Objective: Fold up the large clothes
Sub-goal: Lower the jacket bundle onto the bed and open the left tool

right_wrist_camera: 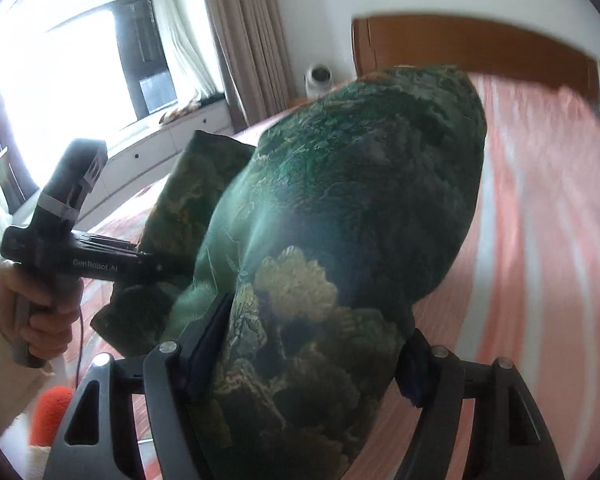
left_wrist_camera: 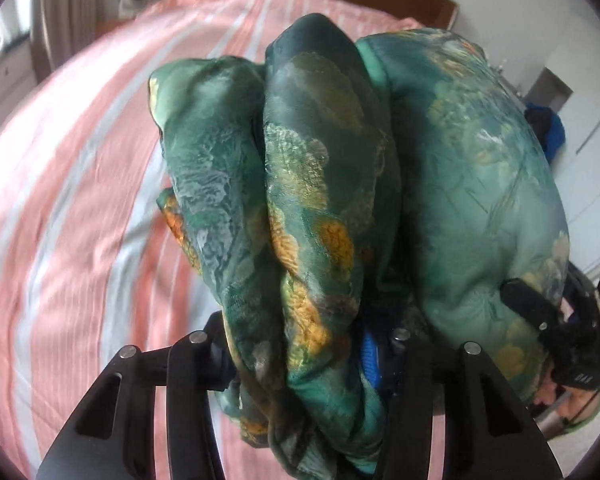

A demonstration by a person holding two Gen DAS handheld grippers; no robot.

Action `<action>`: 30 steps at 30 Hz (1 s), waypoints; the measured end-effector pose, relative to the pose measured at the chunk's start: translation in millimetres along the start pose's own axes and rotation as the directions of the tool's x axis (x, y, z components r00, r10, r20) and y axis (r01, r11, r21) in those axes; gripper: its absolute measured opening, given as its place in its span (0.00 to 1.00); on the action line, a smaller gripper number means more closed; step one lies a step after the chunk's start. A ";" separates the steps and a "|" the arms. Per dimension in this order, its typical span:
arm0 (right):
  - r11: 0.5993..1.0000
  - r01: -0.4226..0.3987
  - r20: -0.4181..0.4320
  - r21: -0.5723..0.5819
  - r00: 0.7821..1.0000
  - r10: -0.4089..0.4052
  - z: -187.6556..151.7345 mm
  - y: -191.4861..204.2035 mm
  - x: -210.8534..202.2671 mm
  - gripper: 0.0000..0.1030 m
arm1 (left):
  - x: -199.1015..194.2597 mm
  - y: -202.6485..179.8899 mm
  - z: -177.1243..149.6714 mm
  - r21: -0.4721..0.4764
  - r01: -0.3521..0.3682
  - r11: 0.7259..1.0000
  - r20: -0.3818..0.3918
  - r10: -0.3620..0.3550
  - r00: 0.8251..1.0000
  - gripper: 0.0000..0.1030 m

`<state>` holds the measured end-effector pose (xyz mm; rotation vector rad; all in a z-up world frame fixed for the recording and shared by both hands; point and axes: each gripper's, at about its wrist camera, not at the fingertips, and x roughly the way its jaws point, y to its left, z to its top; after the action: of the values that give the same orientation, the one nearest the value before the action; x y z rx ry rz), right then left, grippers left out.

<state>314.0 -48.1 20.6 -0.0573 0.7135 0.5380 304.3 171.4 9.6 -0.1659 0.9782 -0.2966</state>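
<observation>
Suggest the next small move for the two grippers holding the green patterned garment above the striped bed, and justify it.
Probably draw the left gripper and right gripper apart, since the green patterned garment hangs bunched in thick folds between both, over the pink striped bedsheet; spreading it would let it lie flat for folding.

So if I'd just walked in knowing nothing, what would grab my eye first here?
Most likely the big green patterned garment, bunched in thick folds and filling the middle of both views. The left gripper and the right gripper each pinch a gathered part of it, holding it above a bed with a pink and white striped sheet. Behind it sits a wooden headboard, with a bright window to the left.
</observation>
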 end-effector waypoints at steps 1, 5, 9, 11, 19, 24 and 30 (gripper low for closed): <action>1.000 0.006 0.020 0.005 1.000 -0.006 4.5 -4.7 -7.9 0.70 | -3.7 -9.3 9.4 0.009 0.006 1.000 0.027 -0.007 1.000 0.47; 0.997 0.015 0.074 0.070 0.997 -0.020 29.5 -48.9 -25.7 0.70 | -0.9 -33.6 52.5 -0.003 0.039 0.999 0.109 -0.038 0.993 0.52; 0.961 0.007 0.020 0.275 1.000 -0.013 50.9 -124.1 -1.5 0.95 | 41.0 -36.6 80.5 -0.042 -0.094 0.995 0.119 0.098 0.988 0.96; 0.934 0.120 -0.043 0.338 0.993 -0.112 44.2 -151.7 10.2 0.99 | 62.0 -28.9 77.1 -0.077 -0.148 0.986 0.067 0.153 0.986 0.94; 0.943 0.256 -0.021 0.211 0.966 -0.258 -6.2 -122.6 -56.9 0.99 | -15.3 -60.3 4.1 -0.005 -0.187 0.982 0.256 0.182 0.949 0.97; 0.931 0.356 0.046 0.084 0.931 -0.361 -40.7 -82.2 -101.7 0.99 | -72.1 -102.4 -55.1 0.089 -0.335 0.938 0.434 0.266 0.861 1.00; 0.882 0.454 0.140 0.122 0.872 -0.468 -105.0 -64.0 -170.0 0.99 | -92.7 -150.2 -137.3 0.063 -0.440 0.896 0.504 0.352 0.789 1.00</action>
<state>174.9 -203.9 40.6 -0.0995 0.5333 0.0484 115.3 58.1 47.9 0.1328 0.4630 0.0548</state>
